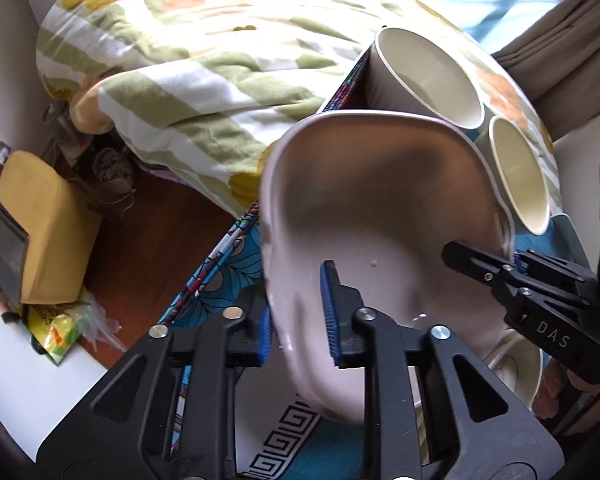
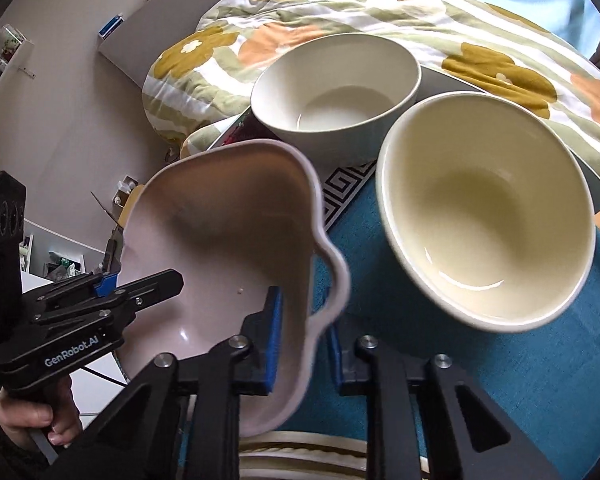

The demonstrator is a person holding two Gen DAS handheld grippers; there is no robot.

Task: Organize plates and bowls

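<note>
Left wrist view: pale pink glazed ceramic dish with a wavy lobed rim (image 1: 376, 216) filling the centre of the frame, tilted and apparently lifted off the bench covered in teal patterned cloth (image 1: 216, 300). Left tool (image 1: 298, 314) at lower centre clamped on the near rim, one blue pad inside the dish and one outside. Right tool (image 1: 512, 258) entering from the right edge, pinched shut on the opposite rim. Two cream round ceramic bowls (image 1: 428, 76) at upper right, standing behind the dish; another striped cream dish (image 1: 516, 364) peeking out at lower right, beneath the right tool. Floral quilt on a bed (image 1: 180, 60) across the top. Right wrist view: same pink dish (image 2: 228, 240) at centre left, right tool (image 2: 300, 340) at bottom centre gripping a rim lobe, left tool (image 2: 112, 284) at far left closed on the far rim, a hand (image 2: 32, 412) below on its handle. Only here: both bowls seen fully into, empty. Only in the left view: the floor and clutter at left. Judged stiff, fairly heavy, slick-glazed and breakable; best held on opposite rim edges, kept level, set down gently.
</note>
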